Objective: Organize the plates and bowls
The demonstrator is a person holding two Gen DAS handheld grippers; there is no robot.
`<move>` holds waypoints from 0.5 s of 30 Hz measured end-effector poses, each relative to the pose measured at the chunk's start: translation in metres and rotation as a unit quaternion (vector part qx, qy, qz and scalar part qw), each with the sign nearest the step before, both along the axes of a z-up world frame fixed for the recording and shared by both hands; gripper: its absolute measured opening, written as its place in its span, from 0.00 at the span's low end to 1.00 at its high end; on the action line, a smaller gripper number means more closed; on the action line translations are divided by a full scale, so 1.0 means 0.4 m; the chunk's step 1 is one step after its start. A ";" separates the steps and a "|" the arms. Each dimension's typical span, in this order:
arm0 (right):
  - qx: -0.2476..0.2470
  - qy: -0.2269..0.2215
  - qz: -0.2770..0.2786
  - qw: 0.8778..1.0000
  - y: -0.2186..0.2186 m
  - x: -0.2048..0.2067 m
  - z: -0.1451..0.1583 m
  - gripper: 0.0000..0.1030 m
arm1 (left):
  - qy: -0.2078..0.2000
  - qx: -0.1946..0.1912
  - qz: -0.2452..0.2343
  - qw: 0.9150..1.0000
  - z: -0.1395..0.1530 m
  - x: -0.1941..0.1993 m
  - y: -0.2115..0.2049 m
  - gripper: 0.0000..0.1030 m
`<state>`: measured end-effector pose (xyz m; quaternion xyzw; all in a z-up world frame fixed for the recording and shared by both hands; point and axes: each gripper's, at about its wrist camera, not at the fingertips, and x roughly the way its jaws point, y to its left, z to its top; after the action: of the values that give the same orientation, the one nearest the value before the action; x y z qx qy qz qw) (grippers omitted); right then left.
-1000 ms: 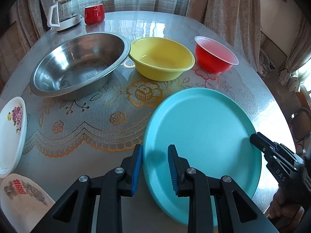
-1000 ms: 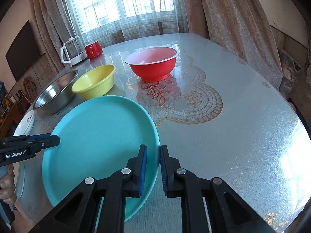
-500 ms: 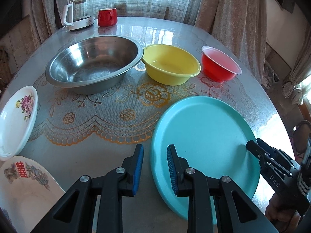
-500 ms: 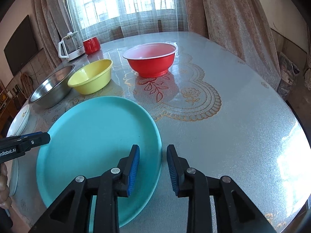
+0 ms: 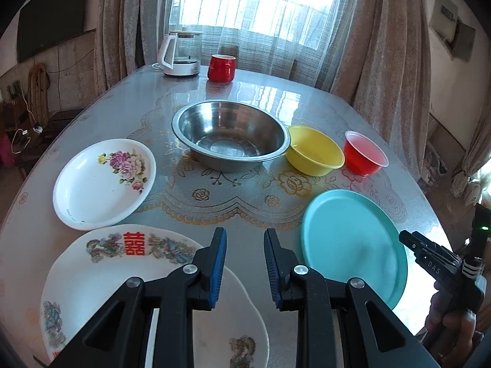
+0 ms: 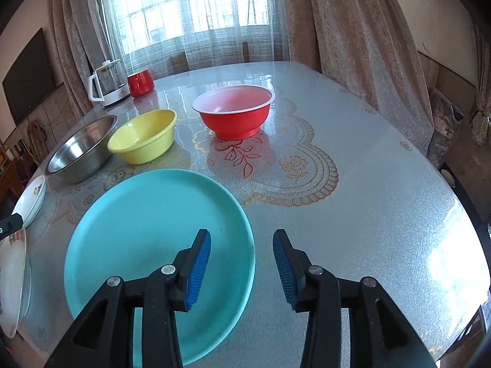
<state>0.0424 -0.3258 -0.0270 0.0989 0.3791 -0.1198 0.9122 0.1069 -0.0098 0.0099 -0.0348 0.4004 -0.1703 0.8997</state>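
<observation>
left gripper (image 5: 245, 263): jaws standing apart and gripping nothing, hanging over the near table edge; the white scalloped plate with the red double-happiness character (image 5: 101, 273) is lying under and to the left of them, the white round plate with pink flowers (image 5: 101, 184) farther ahead on the left.
right gripper (image 6: 241, 268): jaws standing wide apart and empty; the flat round turquoise plastic plate (image 6: 147, 230) is lying under the left jaw and stretching ahead-left of it, flat on the glossy lace-patterned table (image 6: 368, 214).
bowls: the wide stainless steel bowl (image 5: 230, 135), the yellow plastic bowl (image 5: 314, 150) and the red plastic bowl with a pale inside (image 6: 234, 110) are sitting in a row well ahead of both sets of jaws, unstacked.
risk: the turquoise plate is resting close to the near table edge, so a jaw catching its rim on the next approach could be pushing it off; the slick top would be letting any plate slide away from a one-sided pinch; the scalloped plate looks breakable, and a careless stack could be chipping it.
change: a second ago both grippers were closing on the turquoise plate's rim; now both are pulling back and opening, the left one swinging away toward the white plates.
</observation>
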 end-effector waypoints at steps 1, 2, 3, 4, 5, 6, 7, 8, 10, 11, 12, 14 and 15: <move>0.000 -0.006 0.007 1.000 0.009 -0.002 0.010 0.42 | -0.005 -0.002 0.009 1.000 0.003 -0.006 0.027 0.25; 0.001 -0.016 0.019 1.000 0.022 -0.004 0.022 0.42 | -0.011 -0.004 0.018 1.000 0.007 -0.012 0.055 0.25; 0.004 -0.028 0.037 0.999 0.036 -0.006 0.035 0.43 | -0.017 -0.007 0.027 0.999 0.010 -0.020 0.082 0.25; 0.011 -0.039 0.059 0.997 0.053 -0.005 0.049 0.47 | -0.022 -0.009 0.035 0.999 0.011 -0.027 0.111 0.26; 0.025 -0.046 0.088 0.995 0.071 -0.003 0.060 0.53 | -0.024 -0.010 0.044 0.999 0.012 -0.034 0.138 0.27; 0.045 -0.048 0.120 0.991 0.092 0.003 0.067 0.55 | -0.026 -0.011 0.054 0.998 0.011 -0.042 0.169 0.27; 0.067 -0.048 0.151 0.985 0.115 0.011 0.071 0.57 | -0.028 -0.014 0.065 0.997 0.010 -0.050 0.198 0.27; 0.086 -0.046 0.178 0.979 0.140 0.018 0.072 0.57 | -0.031 -0.017 0.075 0.997 0.009 -0.058 0.227 0.27; 0.125 -0.033 0.232 0.964 0.195 0.037 0.065 0.57 | -0.034 -0.021 0.095 0.995 0.003 -0.073 0.283 0.27; 0.145 -0.023 0.257 0.955 0.224 0.050 0.059 0.57 | -0.035 -0.022 0.106 0.993 0.000 -0.081 0.310 0.27; 0.163 -0.014 0.278 0.946 0.253 0.062 0.051 0.58 | -0.037 -0.022 0.116 0.992 -0.002 -0.089 0.334 0.27; 0.185 0.007 0.309 0.933 0.316 0.085 0.031 0.58 | -0.041 -0.018 0.132 0.990 -0.009 -0.106 0.376 0.27; 0.189 0.016 0.321 0.928 0.348 0.090 0.019 0.58 | -0.040 -0.018 0.140 0.989 -0.015 -0.111 0.395 0.27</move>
<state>0.0784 -0.1867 -0.0192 0.1405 0.4211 0.2520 0.8599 0.0625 0.1483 0.0041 -0.0994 0.3524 -0.0512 0.9291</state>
